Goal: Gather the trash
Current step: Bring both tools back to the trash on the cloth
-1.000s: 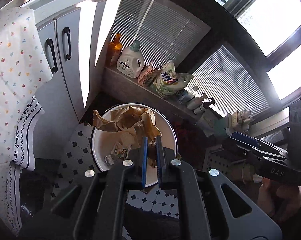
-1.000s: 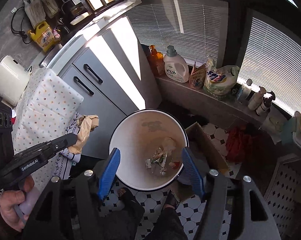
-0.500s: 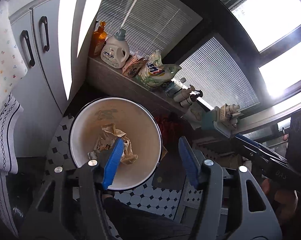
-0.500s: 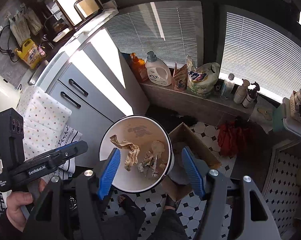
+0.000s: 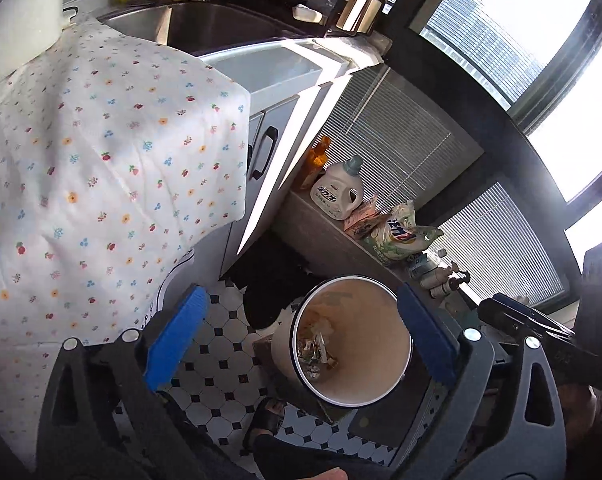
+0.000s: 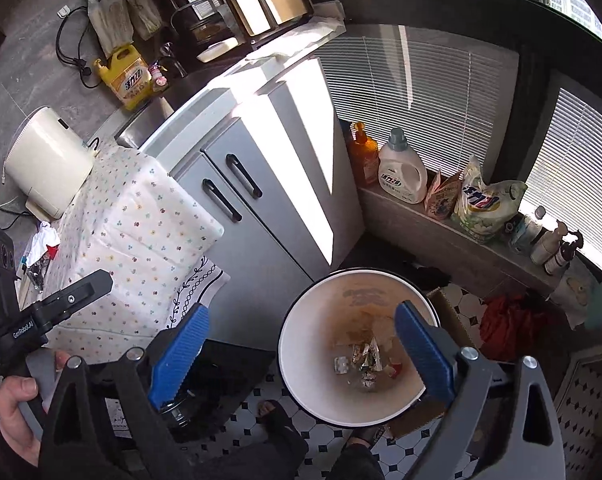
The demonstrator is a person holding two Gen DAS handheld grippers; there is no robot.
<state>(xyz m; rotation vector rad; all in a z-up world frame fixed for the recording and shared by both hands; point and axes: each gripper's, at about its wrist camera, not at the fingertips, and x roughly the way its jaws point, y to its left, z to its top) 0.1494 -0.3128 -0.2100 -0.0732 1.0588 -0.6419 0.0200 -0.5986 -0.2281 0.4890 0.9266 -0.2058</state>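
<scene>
Left gripper [image 5: 301, 348]: jaws just opened wide, nothing between the blue pads, angled steeply down. Right gripper [image 6: 301, 354]: jaws likewise just opened wide, empty, angled steeply down.

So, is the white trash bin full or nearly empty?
Nearly empty. The white trash bin stands upright with only a few crumpled wrappers at the bottom; most of its stained inner wall is bare.
</scene>
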